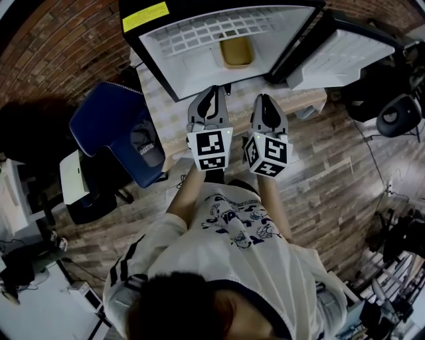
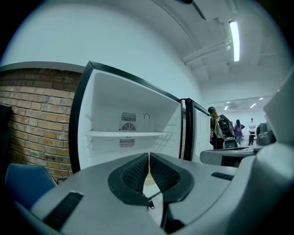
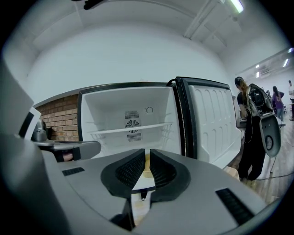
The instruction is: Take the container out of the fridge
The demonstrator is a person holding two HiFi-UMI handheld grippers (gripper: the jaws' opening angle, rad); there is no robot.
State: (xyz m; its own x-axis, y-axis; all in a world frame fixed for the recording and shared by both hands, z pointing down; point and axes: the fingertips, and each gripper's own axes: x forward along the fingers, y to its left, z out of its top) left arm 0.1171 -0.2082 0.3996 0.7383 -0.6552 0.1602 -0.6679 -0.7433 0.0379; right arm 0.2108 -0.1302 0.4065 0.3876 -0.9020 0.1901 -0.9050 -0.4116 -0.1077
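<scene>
Blue comes first at the far left, where a padded chair (image 1: 106, 123) stands on the wood-plank floor (image 1: 332, 179) beside a brick wall (image 1: 60, 46). Next to it we see a pale patterned surface (image 1: 163, 109) carrying the open fridge (image 1: 199, 63), which has a yellow label (image 1: 145, 16) on its black top edge. We hold our left claw (image 2: 149, 156) out in front of the fridge opening, clear of it. Its ribbed black pads (image 2: 135, 174) meet at the tips, so it is closed with nothing between them. Past it, the left gripper view shows the white interior, a shelf (image 2: 128, 134) across the middle and a round fan grille (image 2: 128, 126) on the back wall.

The container (image 1: 236, 50), dull yellow with rounded corners, sits inside the fridge, toward the middle and below the wire shelf (image 1: 219, 30) in the head view. Neither claw touches it.

Our right claw (image 3: 148, 155) is level with the left one and just beside it, also short of the opening. Its jaws stand a narrow slit apart and grip nothing. Through that slit a pale yellow strip of the container shows farther back.

Further right, the fridge door (image 3: 213, 124) is swung wide open, its ribbed white inner side facing us. Beyond it a person in dark clothes (image 3: 250, 137) stands with a backpack on.
</scene>
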